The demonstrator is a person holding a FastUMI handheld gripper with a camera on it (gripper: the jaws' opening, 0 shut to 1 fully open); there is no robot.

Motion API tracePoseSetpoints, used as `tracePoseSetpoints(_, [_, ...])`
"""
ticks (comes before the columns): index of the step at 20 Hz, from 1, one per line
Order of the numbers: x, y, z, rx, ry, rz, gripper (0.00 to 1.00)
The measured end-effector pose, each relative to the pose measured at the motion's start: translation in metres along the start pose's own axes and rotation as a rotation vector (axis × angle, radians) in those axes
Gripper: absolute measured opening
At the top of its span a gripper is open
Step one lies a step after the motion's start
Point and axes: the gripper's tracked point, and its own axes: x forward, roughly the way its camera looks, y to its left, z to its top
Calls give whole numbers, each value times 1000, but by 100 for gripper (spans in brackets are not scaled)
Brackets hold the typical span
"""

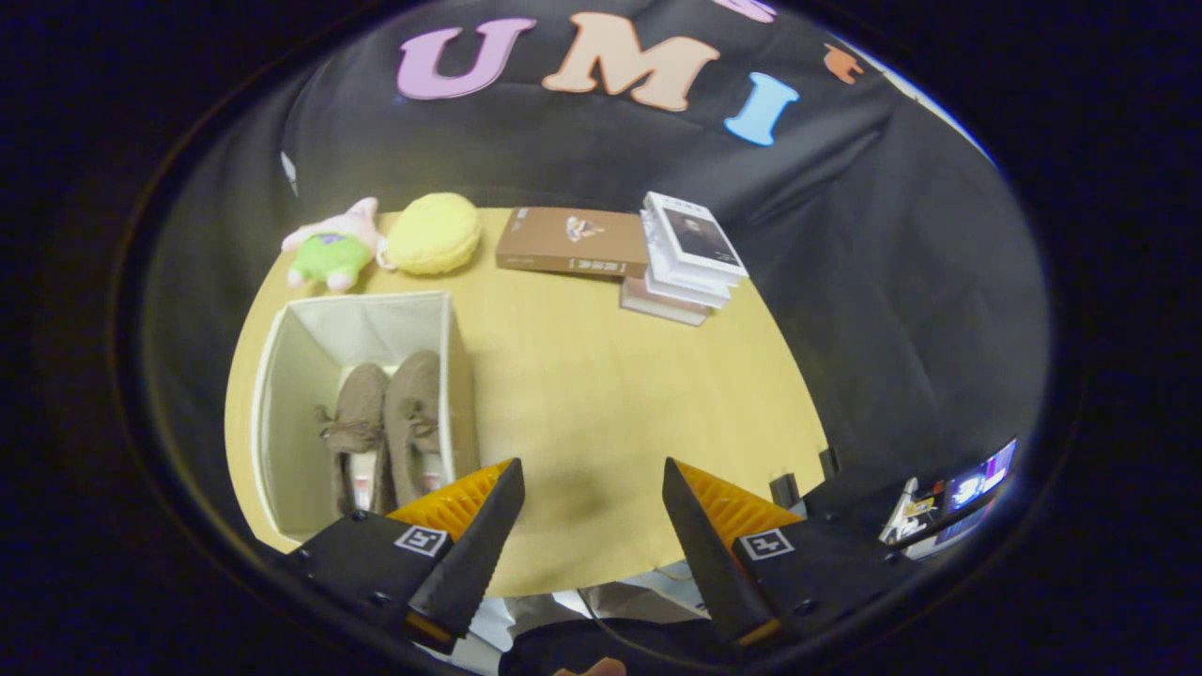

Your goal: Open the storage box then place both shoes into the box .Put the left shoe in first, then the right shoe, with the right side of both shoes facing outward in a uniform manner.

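Observation:
An open white fabric storage box (282,376) stands on the wooden table (601,394), to the left of my fingers. Two brown shoes lie inside it side by side: one shoe (357,422) on the left and the other shoe (418,413) against the box's right wall, both with toes pointing away from me. My gripper (592,479) is open above the table's near edge, to the right of the box, with nothing between its fingers. The heels of the shoes are partly hidden by my left finger (470,535).
Beyond the box lie a pink and green plush toy (329,249) and a yellow round plush (434,233). A brown book (573,241) and a stack of books (685,258) sit at the table's far side. A screen (977,488) glows at the right.

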Motion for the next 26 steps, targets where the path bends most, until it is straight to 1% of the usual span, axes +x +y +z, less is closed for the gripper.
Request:
tracePoseSetpoints(3, [21,-43,11,32,-61,-17,96])
tracePoseSetpoints(5, [33,-62,29,64,-138,5,97])
tracePoseSetpoints(7, [41,-79,51,105,-244,31,96])
tracePoseSetpoints(9, [42,-91,71,136,-346,62,96])
tracePoseSetpoints(11, [40,-103,84,135,-420,85,96])
tracePoseSetpoints(13, [34,-108,97,126,-504,112,96])
tracePoseSetpoints(16, [21,-108,114,134,-633,187,96])
tracePoseSetpoints(18, [12,-110,120,141,-703,221,95])
tracePoseSetpoints(21, [-9,-118,133,173,-836,237,95])
tracePoseSetpoints(23, [-24,-122,136,182,-900,246,95])
tracePoseSetpoints(26, [-40,-131,141,184,-978,228,95])
